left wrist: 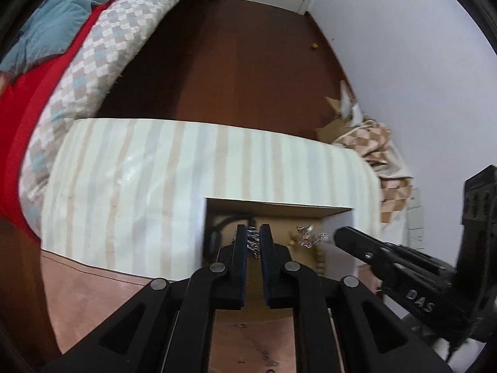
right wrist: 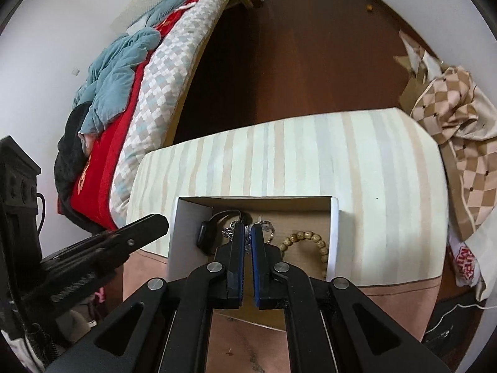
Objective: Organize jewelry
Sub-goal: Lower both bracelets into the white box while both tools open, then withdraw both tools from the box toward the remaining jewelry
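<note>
An open cardboard box (right wrist: pixel 333 236) sits on a striped cloth (right wrist: pixel 310 161); it also shows in the left wrist view (left wrist: pixel 279 209). Inside lie a wooden bead bracelet (right wrist: pixel 313 242), a black watch (right wrist: pixel 205 237) and silver chain jewelry (left wrist: pixel 310 236). My left gripper (left wrist: pixel 253 236) is shut on a silver chain (left wrist: pixel 253 242) over the box. My right gripper (right wrist: pixel 247 233) is shut on a silver chain piece (right wrist: pixel 248 236) over the box's middle. Each gripper shows in the other's view, the right one (left wrist: pixel 357 242) and the left one (right wrist: pixel 146 227).
A bed with a checked quilt (right wrist: pixel 167 71), red blanket and teal cover stands to the left. Dark wood floor (left wrist: pixel 248 62) lies beyond the cloth. A checked bag (right wrist: pixel 459 143) and cardboard pieces lie at the right by the wall.
</note>
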The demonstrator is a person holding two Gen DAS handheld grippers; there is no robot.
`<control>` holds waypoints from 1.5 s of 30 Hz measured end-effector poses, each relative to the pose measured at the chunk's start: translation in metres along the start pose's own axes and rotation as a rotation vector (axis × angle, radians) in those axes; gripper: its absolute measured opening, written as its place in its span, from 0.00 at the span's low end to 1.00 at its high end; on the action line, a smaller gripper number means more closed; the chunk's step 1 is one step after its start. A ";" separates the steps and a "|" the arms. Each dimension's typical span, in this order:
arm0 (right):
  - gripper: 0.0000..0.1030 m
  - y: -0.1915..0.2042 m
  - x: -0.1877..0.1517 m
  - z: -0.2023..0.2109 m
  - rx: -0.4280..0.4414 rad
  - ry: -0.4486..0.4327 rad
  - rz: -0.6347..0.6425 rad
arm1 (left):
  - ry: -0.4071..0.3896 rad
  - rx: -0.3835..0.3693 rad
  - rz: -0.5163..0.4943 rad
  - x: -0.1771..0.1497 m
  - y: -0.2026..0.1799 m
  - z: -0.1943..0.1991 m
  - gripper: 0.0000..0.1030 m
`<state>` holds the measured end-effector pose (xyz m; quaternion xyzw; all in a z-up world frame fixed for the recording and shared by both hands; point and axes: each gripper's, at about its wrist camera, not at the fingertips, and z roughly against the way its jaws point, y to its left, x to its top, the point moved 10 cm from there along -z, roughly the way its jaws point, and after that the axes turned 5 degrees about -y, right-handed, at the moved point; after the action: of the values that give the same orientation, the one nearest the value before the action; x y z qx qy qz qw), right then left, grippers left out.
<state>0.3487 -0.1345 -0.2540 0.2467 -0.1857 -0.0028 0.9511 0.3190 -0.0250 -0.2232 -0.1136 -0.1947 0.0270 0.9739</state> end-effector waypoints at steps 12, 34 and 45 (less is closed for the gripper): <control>0.79 -0.040 -0.026 0.021 -0.354 -0.056 0.102 | -0.123 0.215 -0.085 -0.018 0.037 0.012 0.77; 0.99 -0.014 -0.090 0.106 -0.529 -0.208 0.175 | -0.253 0.252 -0.095 -0.073 0.022 0.091 0.99; 0.99 0.021 -0.105 0.186 -0.515 -0.353 0.190 | -0.352 0.215 -0.096 -0.094 0.006 0.161 0.99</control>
<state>0.1831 -0.1928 -0.1304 -0.0245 -0.3629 -0.0035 0.9315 0.1698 0.0060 -0.1149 0.0067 -0.3629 0.0205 0.9316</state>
